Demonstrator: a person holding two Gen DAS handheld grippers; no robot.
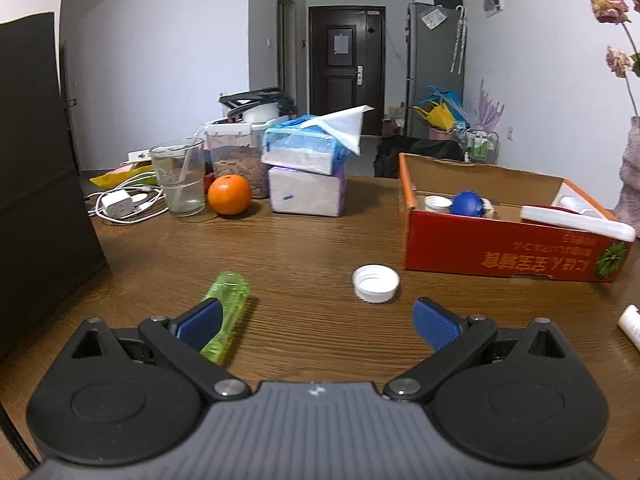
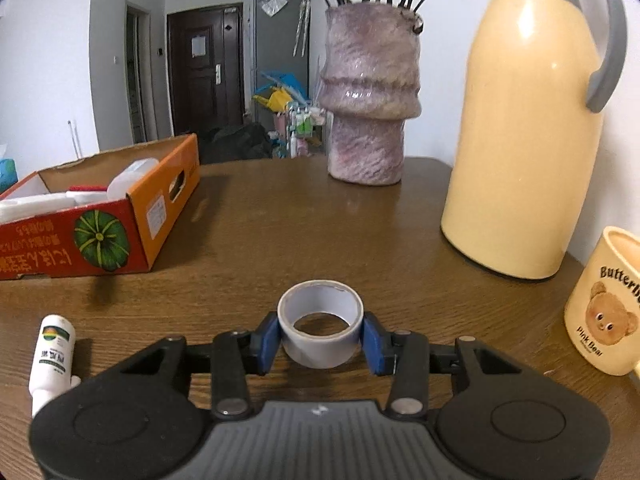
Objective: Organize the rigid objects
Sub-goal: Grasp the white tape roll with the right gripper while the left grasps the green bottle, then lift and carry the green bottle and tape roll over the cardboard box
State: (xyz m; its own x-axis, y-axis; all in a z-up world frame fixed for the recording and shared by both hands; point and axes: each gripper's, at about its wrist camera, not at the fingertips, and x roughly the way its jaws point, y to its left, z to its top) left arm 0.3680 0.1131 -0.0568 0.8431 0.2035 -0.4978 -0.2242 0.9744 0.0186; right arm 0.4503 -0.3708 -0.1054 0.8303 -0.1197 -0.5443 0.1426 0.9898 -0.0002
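Observation:
In the right wrist view a roll of pale tape (image 2: 320, 350) stands on its flat side on the wooden table (image 2: 260, 240). My right gripper (image 2: 320, 322) is shut on it, one blue pad against each side. In the left wrist view my left gripper (image 1: 316, 308) is wide open and low over the table. A green lighter (image 1: 228, 312) lies partly under its left finger (image 1: 200, 320). A white bottle cap (image 1: 376, 283) lies just ahead of the fingertips. The red-and-orange cardboard box (image 1: 480, 248) (image 2: 120, 236) holds a blue ball (image 1: 466, 203) and white containers.
A small white bottle (image 2: 54, 354) lies left of my right gripper. A cream thermos (image 2: 520, 140), a bear mug (image 2: 604, 304) and a purple vase (image 2: 368, 100) stand to the right. An orange (image 1: 229, 195), a glass (image 1: 180, 178), tissue packs (image 1: 304, 172) and charger cables (image 1: 120, 204) crowd the far left.

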